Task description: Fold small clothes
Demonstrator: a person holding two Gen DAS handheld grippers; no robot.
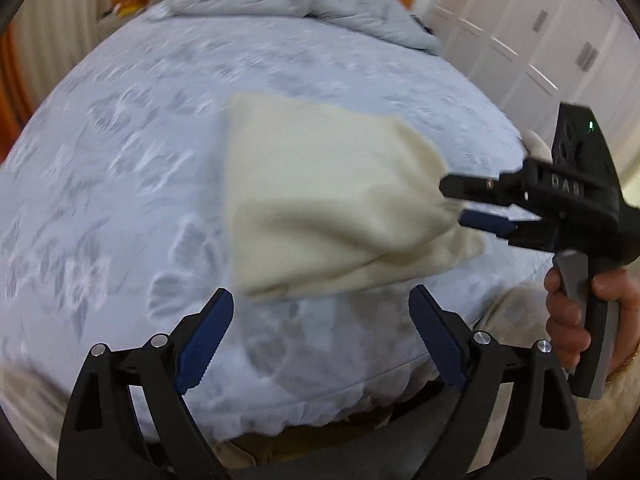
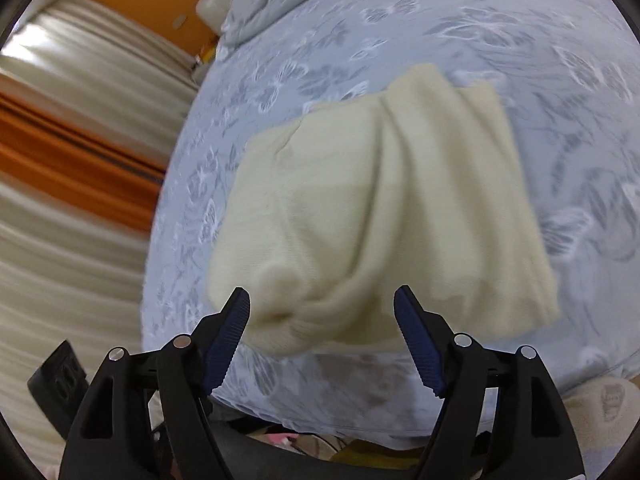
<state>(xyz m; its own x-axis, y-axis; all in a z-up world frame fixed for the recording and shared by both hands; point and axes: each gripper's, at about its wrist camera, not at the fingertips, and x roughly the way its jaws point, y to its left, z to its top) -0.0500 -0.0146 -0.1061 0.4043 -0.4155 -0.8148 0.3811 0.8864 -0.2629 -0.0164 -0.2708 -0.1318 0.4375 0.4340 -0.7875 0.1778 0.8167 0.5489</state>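
Bed (image 1: 120, 152) with pale blue floral cover; cream knit garment (image 1: 320, 200) lies near its front edge. Right claw (image 2: 322, 308) spread, cloth bunched between its jaws; left claw (image 1: 324, 308) spread, empty, just short.

Both cameras ride on the hand-held grippers and look steeply down along their own black, blue-padded fingers, from close above the pale blue, flower-printed bedspread (image 1: 120, 168). The left wrist view faces the bed's far grey rumpled blanket (image 1: 288, 4) and white panelled wardrobe doors (image 1: 520, 32) (the right gripper (image 1: 452, 204) enters at its right edge). The right wrist view faces cream curtains (image 2: 80, 152). Both share the folded cream knitted cloth (image 2: 380, 208).
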